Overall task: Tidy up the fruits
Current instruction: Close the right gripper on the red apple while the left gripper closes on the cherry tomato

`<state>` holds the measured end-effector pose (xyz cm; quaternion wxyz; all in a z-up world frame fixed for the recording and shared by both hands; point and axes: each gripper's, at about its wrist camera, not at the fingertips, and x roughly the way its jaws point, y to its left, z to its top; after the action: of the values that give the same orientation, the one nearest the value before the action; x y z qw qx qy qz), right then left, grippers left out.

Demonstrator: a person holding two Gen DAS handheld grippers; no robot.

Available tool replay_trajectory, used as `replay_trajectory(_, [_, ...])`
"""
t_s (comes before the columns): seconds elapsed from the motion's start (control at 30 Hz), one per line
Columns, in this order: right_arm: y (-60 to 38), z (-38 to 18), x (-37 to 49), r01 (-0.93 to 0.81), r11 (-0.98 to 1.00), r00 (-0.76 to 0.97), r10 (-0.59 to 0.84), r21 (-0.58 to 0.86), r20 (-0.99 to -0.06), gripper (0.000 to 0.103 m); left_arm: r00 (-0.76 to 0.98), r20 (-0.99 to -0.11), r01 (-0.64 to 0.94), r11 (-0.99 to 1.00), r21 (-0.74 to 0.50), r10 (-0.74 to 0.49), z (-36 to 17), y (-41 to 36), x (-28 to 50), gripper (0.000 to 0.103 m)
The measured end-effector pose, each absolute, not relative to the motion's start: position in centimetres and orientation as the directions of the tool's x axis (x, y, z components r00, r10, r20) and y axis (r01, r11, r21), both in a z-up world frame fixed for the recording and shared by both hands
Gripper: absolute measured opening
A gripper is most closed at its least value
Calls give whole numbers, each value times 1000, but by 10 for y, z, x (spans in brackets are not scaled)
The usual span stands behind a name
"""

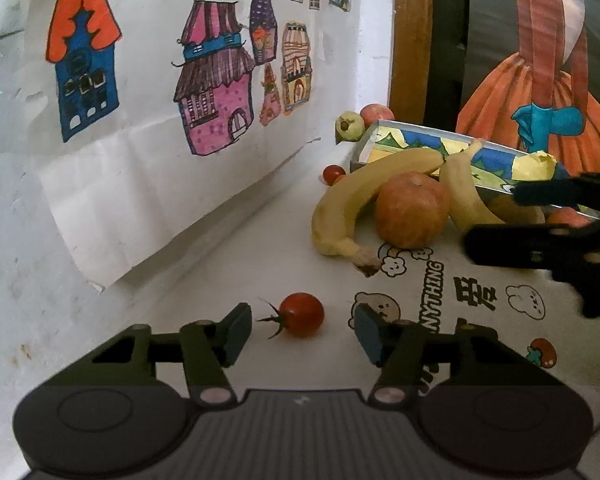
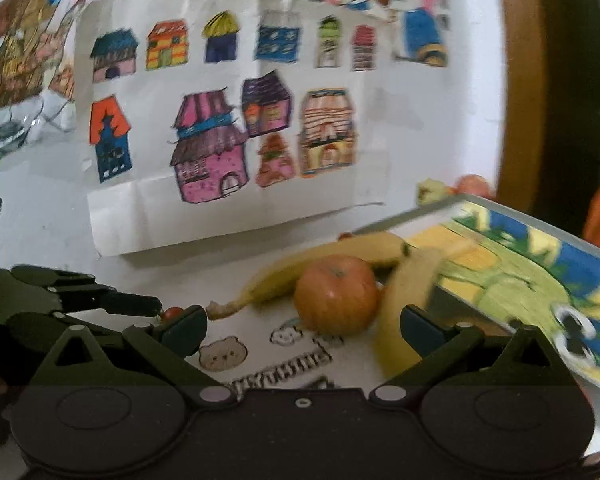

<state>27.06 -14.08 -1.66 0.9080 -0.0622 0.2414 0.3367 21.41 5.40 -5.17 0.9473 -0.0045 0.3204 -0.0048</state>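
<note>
House drawings (image 1: pixel 204 80) hang beside a dress painting (image 1: pixel 540 80), perhaps framed.

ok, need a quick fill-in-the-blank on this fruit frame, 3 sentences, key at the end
The left gripper is open, with the small red ____ just ahead between its fingers.
The apple rests against two yellow ____.
The right gripper is ____ and holds nothing.
Missing words: tomato; bananas; open
</note>
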Motion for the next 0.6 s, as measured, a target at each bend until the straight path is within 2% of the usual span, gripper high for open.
replay_trajectory(0.27, [-118, -21, 303, -715, 697, 628, 606, -55, -489, 99, 788, -616, -18, 1000, -25, -1, -53, 58, 219, 46])
replay_trajectory(0.6, [-108, -36, 320, -744, 655, 614, 592, -132, -522, 95, 787, -617, -12, 999, -36, -13, -53, 59, 219, 42])
